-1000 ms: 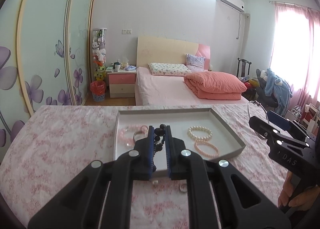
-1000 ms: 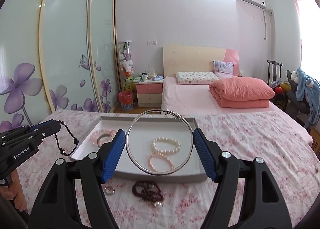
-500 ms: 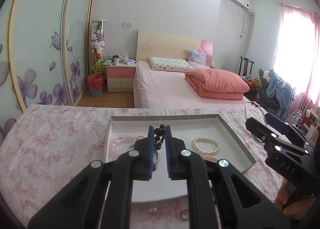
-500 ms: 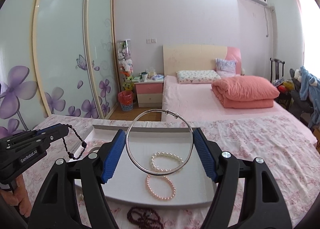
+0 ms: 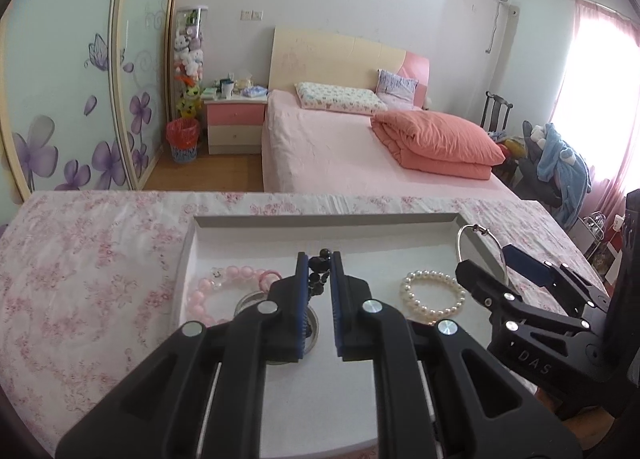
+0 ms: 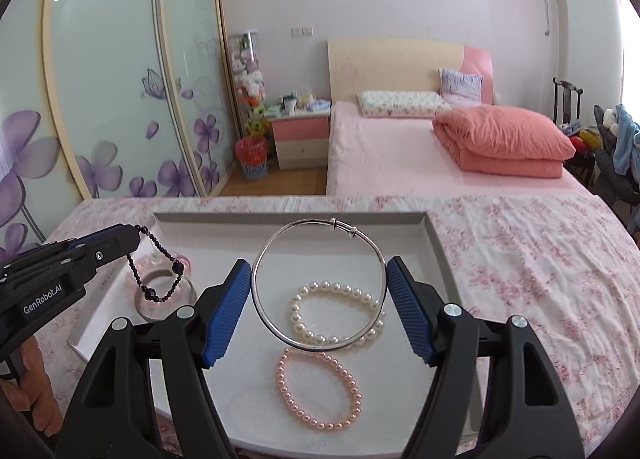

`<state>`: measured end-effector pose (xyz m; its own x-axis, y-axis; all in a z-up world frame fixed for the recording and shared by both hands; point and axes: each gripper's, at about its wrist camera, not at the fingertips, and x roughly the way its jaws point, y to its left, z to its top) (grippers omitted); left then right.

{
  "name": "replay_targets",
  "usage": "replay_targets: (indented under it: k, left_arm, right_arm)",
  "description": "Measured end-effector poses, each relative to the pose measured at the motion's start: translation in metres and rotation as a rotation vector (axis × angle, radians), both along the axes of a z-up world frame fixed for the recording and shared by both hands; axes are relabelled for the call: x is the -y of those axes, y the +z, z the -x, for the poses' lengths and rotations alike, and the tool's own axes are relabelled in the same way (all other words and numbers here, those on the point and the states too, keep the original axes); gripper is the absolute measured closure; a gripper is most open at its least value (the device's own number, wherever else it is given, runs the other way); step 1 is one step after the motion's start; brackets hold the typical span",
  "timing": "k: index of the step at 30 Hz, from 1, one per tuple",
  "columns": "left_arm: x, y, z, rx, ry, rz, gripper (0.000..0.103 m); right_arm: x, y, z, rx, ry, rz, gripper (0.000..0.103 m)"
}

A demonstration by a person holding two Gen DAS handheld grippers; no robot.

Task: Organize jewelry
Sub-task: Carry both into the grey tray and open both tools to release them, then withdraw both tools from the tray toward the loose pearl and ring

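Note:
My left gripper [image 5: 319, 273] is shut on a black bead bracelet [image 5: 319, 275], which dangles over the left part of the grey tray [image 5: 320, 219]; it also shows in the right wrist view [image 6: 160, 271]. My right gripper [image 6: 319, 299] is shut on a silver bangle [image 6: 316, 283], held upright above the tray's middle. In the tray lie a white pearl bracelet [image 6: 336, 313], a pink pearl bracelet [image 6: 318, 393], a pale pink bead bracelet [image 5: 224, 287] and a clear bangle [image 6: 148, 299].
The tray [image 6: 434, 243] sits on a pink floral cloth [image 6: 540, 259] over the table. Beyond the table's far edge are a bed [image 5: 360, 155], a nightstand [image 5: 234, 119] and wardrobe doors [image 5: 80, 79].
Both grippers have moved forward and lower over the tray with their bracelets. The loose jewelry in front of the tray has dropped out of view.

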<state>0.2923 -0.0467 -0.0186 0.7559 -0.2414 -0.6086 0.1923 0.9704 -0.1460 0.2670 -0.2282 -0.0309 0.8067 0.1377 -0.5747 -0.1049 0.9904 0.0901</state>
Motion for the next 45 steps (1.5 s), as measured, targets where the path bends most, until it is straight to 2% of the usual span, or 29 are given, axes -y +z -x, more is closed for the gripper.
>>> replay_targets:
  k: [3, 4, 5, 7, 21, 24, 29, 36, 38, 45]
  left_arm:
    - [0.001, -0.008, -0.005, -0.024, 0.005, 0.004, 0.091]
    - [-0.001, -0.009, -0.006, -0.030, 0.012, 0.013, 0.087]
    - [-0.003, -0.010, -0.007, -0.036, 0.017, 0.024, 0.080]
    - [-0.009, -0.011, -0.007, -0.041, 0.028, 0.050, 0.075]
    - [-0.029, -0.001, 0.009, -0.038, 0.071, 0.051, 0.075]
    - [-0.033, 0.000, 0.020, -0.036, 0.076, 0.045, 0.074]
    - [-0.045, -0.001, 0.059, -0.022, 0.079, 0.014, 0.066]
    - [-0.055, -0.015, 0.115, -0.039, 0.052, -0.044, 0.051]
    - [-0.057, -0.022, 0.128, -0.052, 0.044, -0.071, 0.043]
    - [-0.054, -0.036, 0.144, -0.090, 0.022, -0.102, 0.031]
  right_arm:
    - [-0.001, -0.005, -0.004, -0.040, 0.010, 0.001, 0.032]
    - [-0.002, -0.006, -0.004, -0.046, 0.009, 0.001, 0.031]
    - [-0.001, -0.005, -0.003, -0.044, 0.007, 0.000, 0.026]
    - [0.002, -0.003, 0.001, -0.034, 0.003, 0.001, 0.024]
    - [0.014, 0.005, 0.017, -0.026, -0.010, -0.005, 0.028]
    - [0.017, 0.007, 0.030, -0.028, -0.004, -0.004, 0.028]
    - [0.024, 0.001, 0.058, -0.067, 0.008, -0.009, 0.030]
    - [0.024, -0.022, 0.101, -0.174, 0.071, 0.001, 0.042]
    - [0.022, -0.029, 0.109, -0.209, 0.090, 0.003, 0.046]
    - [0.013, -0.048, 0.115, -0.269, 0.110, 0.028, 0.067]
